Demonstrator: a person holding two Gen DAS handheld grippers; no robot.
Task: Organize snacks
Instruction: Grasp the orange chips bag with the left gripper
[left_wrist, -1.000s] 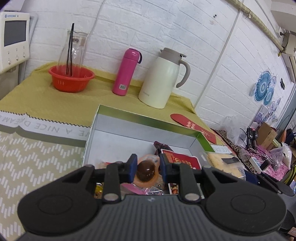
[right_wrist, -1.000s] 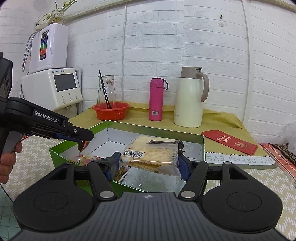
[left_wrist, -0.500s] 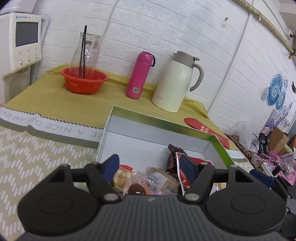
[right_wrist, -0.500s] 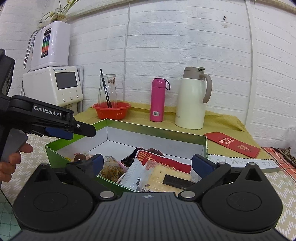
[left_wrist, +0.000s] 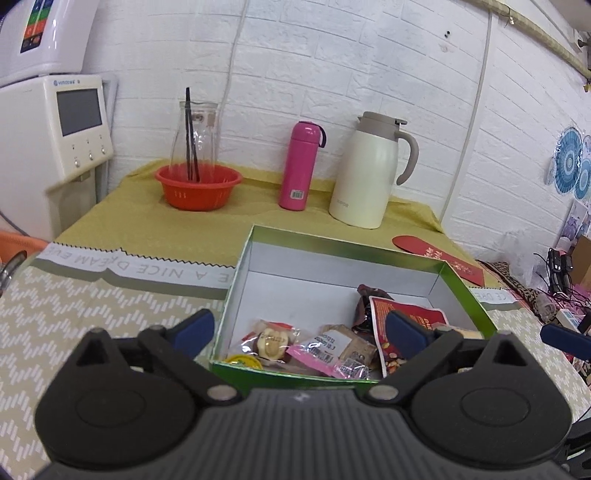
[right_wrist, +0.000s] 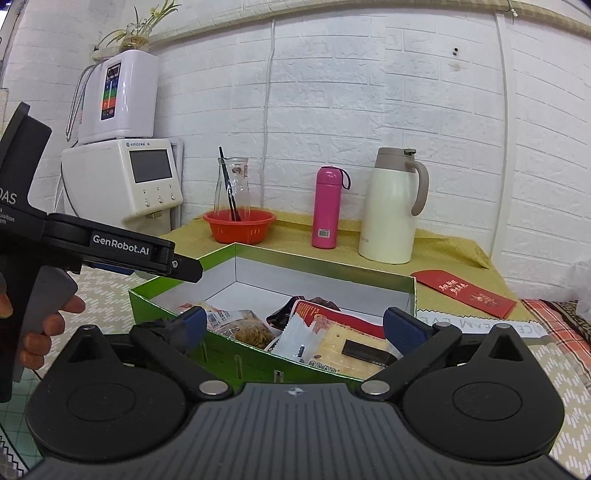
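The snacks (left_wrist: 325, 343) lie heaped in the near end of the green box (left_wrist: 469, 291) on the table (left_wrist: 122, 229); the far end of its white floor is bare. From the left wrist view the near wall of the box and the body of the left hand-held gripper (left_wrist: 299, 330) cut off the lowest packets, so only the tops of a yellow-lidded item, a pink-edged wrapper and a red nut bag (left_wrist: 402, 314) show, and their print is too small to read. In the right wrist view a cracker pack (right_wrist: 354, 343) lies partly behind the box's front edge. The left hand-held gripper's jaws have just been opening and now stand wide, with nothing pressed between them. The right hand-held gripper (right_wrist: 295, 326) is also spread wide and empty, just before the box. A person's fingers (right_wrist: 40, 332) wrap the left tool's handle at the frame edge.

Behind the box stand a red basket (left_wrist: 197, 188) with a glass carafe in it, a pink bottle (left_wrist: 299, 166) and a cream jug (left_wrist: 369, 173). A red envelope (right_wrist: 465, 291) lies to the right. A white appliance (right_wrist: 129, 181) sits at the left.
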